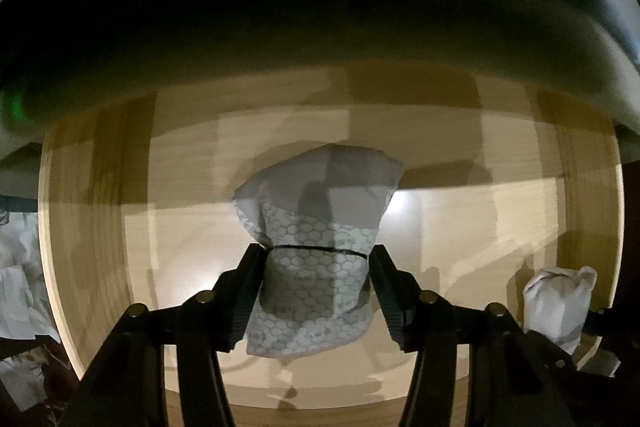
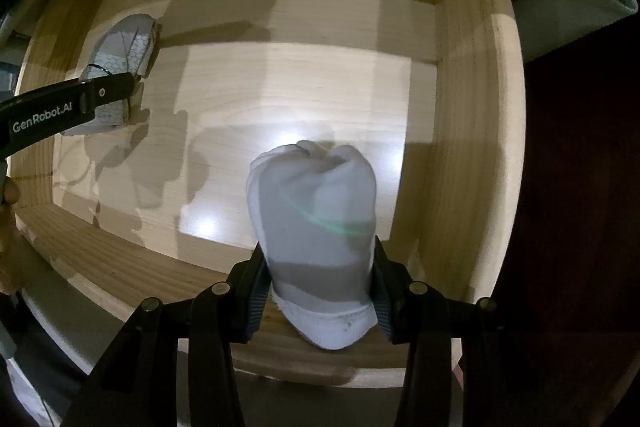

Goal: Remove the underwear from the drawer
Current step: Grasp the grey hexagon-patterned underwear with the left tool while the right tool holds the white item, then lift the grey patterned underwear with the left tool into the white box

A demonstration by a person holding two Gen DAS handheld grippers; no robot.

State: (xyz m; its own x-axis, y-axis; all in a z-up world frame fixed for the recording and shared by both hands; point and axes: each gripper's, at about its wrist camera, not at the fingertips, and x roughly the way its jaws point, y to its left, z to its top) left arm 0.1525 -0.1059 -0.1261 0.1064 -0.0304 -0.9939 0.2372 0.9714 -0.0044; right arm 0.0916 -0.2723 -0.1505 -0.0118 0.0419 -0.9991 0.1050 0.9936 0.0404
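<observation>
Black fingers of the left gripper [image 1: 316,255] are spread either side of a patterned underwear bundle [image 1: 316,227] on the wooden drawer [image 1: 520,211] floor, pads unpressed. White rolled underwear [image 2: 316,227] is clamped by the right gripper [image 2: 318,259].

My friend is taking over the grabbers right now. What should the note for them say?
Left gripper: around the patterned grey bundle low in the wooden drawer; its pads sit beside the cloth, whether they press is hard to tell.
Right gripper: shut on the white rolled bundle, held above the drawer floor.
Done: white bundle gripped and lifted clear of the floor.
Left: carry the white bundle out over the drawer wall; get a firm hold on the patterned one and take it out too. Nothing else shows inside the drawer.
</observation>
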